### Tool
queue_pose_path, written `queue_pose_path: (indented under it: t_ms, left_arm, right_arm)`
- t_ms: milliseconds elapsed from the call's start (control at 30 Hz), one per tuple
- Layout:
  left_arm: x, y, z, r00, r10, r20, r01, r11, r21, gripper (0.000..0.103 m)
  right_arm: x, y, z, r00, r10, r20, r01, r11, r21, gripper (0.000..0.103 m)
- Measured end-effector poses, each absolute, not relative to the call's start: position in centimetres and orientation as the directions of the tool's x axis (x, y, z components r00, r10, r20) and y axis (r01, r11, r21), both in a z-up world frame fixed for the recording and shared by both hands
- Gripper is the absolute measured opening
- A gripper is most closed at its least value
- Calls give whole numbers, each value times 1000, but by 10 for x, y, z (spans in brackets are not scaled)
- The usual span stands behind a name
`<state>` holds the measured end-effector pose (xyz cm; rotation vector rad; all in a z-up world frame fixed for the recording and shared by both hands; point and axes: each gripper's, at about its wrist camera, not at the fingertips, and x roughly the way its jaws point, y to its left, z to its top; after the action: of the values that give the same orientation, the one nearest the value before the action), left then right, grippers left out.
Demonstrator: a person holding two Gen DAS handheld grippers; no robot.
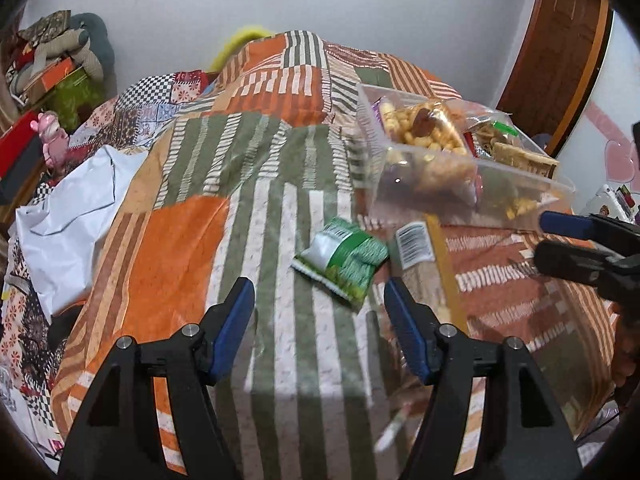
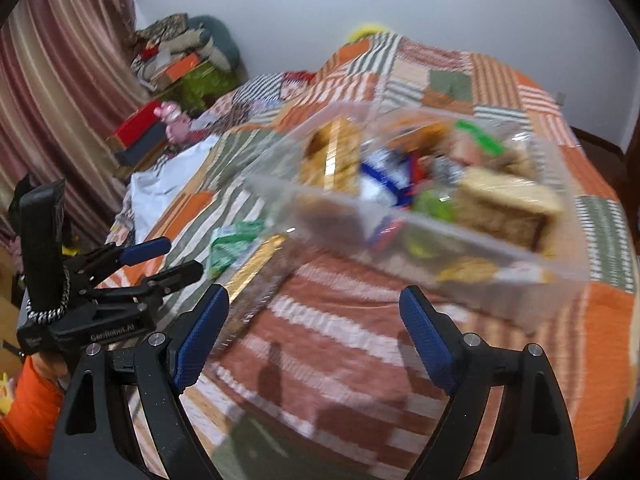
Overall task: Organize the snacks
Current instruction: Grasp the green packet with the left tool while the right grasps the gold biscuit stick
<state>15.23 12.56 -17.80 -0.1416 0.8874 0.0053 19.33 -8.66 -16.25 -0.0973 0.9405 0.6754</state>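
I hold two grippers over a bed with a striped patchwork blanket (image 1: 280, 208) in orange, green and white.

My left gripper (image 1: 320, 304) has its blue pads wide apart. Nothing sits between them, only blanket. My right gripper (image 2: 314, 312) is spread wide too, and it holds nothing. Both point down at the bed on a slant.

Just past my left gripper lies a small green snack packet (image 1: 342, 258). It lies flat on a green and white stripe. Its long side runs from the upper left to the lower right in the left view, so it sits crooked on the stripes. One short end has a crimped white edge, near my left pads.

Right beside it, on its right, lies a long snack pack (image 1: 424, 264) with a gold edge and a barcode label on top. It is much longer than it is wide. Its long side runs from far to near, almost toward my right pad in the left view. The two packs are very close, but I cannot tell if they touch.

Behind them stands a clear plastic box (image 1: 460, 196) full of snacks. I see puffy yellow bits in a bag, and cracker packs. In the right view the box is blurry.

A white sheet (image 1: 76, 208) lies on the left side of the bed.
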Motion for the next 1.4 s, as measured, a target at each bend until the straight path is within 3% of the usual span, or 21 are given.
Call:
queue_pose_path:
  t_ms: [567, 767, 967, 1033, 1400]
  left_arm:
    - [144, 143, -187, 627, -45, -778, -56, 993, -102, 67]
    - [151, 140, -187, 625, -82, -776, -30, 991, -129, 67]
    - [174, 128, -189, 601, -136, -788, 10, 987, -162, 67]
    - [183, 123, -191, 589, -153, -793, 34, 986, -165, 67]
    - [221, 112, -201, 555, -133, -821, 40, 990, -133, 67]
  right_arm:
    - [204, -24, -208, 285, 470, -835, -566, 786, 249, 85]
    - [196, -42, -202, 281, 461, -842, -621, 756, 206, 74]
    - [191, -67, -196, 284, 454, -844, -629, 753, 194, 55]
    - [188, -73, -196, 285, 447, -848, -629, 754, 186, 41]
    - [193, -80, -190, 293, 449, -844, -617, 763, 192, 47]
